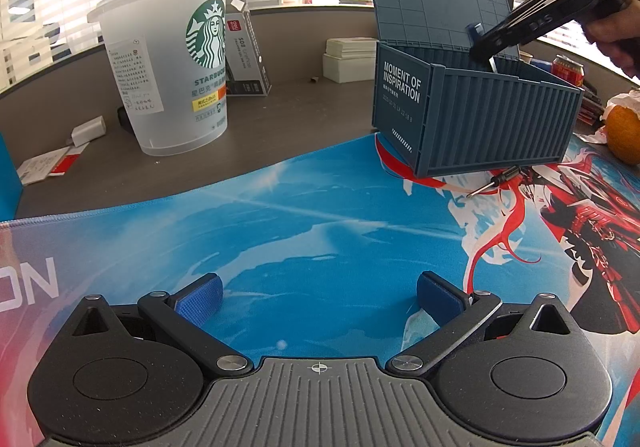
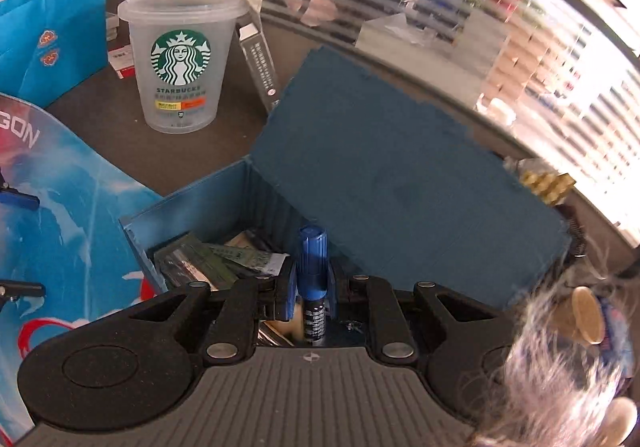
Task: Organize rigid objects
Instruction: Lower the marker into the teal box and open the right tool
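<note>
A blue container-shaped box (image 1: pixel 476 115) with its lid (image 1: pixel 432 7) raised stands on the printed desk mat (image 1: pixel 280 231). My right gripper (image 2: pixel 312 287) is shut on a blue-capped marker (image 2: pixel 313 267) and holds it over the open box (image 2: pixel 184 207), above packets and papers inside. In the left wrist view the right gripper (image 1: pixel 486 45) reaches into the box from the upper right. A small screwdriver bit (image 1: pixel 496 183) lies on the mat in front of the box. My left gripper (image 1: pixel 318 297) is open and empty, low over the mat.
A clear Starbucks cup (image 1: pixel 168 63) stands at the back left on the grey desk, with a black carton (image 1: pixel 244 55) behind it. White boxes (image 1: pixel 348 59), a red can (image 1: pixel 568 67) and an orange (image 1: pixel 624 131) sit around the box. A blue paper bag (image 2: pixel 52 35) stands far left.
</note>
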{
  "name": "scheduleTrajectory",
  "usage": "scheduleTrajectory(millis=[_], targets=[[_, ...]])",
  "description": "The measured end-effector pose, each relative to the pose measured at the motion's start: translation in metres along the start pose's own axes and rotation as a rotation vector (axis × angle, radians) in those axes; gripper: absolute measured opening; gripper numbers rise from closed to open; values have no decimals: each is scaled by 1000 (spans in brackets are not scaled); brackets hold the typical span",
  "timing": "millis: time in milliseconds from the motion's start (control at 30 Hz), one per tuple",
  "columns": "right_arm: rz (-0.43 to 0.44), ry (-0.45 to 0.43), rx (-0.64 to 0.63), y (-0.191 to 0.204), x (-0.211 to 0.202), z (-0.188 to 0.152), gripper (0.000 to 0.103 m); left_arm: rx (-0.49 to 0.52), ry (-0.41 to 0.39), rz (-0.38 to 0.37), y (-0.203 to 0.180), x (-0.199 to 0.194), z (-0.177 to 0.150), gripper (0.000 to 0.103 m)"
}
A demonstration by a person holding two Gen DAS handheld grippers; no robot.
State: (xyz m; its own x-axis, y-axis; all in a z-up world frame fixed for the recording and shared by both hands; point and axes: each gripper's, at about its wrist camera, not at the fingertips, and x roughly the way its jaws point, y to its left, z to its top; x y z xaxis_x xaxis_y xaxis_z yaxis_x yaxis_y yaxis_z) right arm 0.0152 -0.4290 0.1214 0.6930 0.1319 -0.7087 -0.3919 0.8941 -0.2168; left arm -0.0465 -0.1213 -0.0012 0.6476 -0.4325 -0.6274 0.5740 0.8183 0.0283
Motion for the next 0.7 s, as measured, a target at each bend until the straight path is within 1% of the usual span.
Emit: scheduleTrajectory(millis=[67, 100, 133, 267, 333, 367, 400, 433, 467, 533, 600, 633, 667, 700], targets=[[25, -7, 17, 2, 6, 0, 21, 0, 0, 0, 0, 0, 0, 103], [30, -13, 25, 7, 5, -1, 32, 0, 0, 0, 0, 0, 0, 103], [36, -21, 32, 8, 5, -1, 41, 0, 0, 0, 0, 0, 0, 103], [65, -72, 28, 16, -7, 1, 42, -1, 0, 1, 0, 0, 0, 103], [96, -112, 34, 20, -18, 1, 42, -1, 0, 1, 0, 0, 0, 103], [120, -137, 42, 21, -26, -1, 42, -1, 0, 1, 0, 0, 0, 103], [146, -166, 51, 22, -34, -4, 46, -1, 0, 1, 0, 0, 0, 103], [172, -191, 60, 24, -40, -7, 54, -1, 0, 1, 0, 0, 0, 103], [209, -225, 66, 25, -50, -13, 60, -1, 0, 1, 0, 0, 0, 103], [293, -301, 68, 29, -65, -26, 81, -1, 0, 1, 0, 0, 0, 103], [392, -361, 72, 32, -73, -41, 90, -1, 0, 1, 0, 0, 0, 103], [436, -365, 81, 32, -74, -50, 90, -1, 0, 2, 0, 0, 0, 103], [455, -353, 86, 34, -71, -57, 90, -1, 0, 1, 0, 0, 0, 103], [453, -334, 87, 36, -66, -62, 90, -1, 0, 1, 0, 0, 0, 103]])
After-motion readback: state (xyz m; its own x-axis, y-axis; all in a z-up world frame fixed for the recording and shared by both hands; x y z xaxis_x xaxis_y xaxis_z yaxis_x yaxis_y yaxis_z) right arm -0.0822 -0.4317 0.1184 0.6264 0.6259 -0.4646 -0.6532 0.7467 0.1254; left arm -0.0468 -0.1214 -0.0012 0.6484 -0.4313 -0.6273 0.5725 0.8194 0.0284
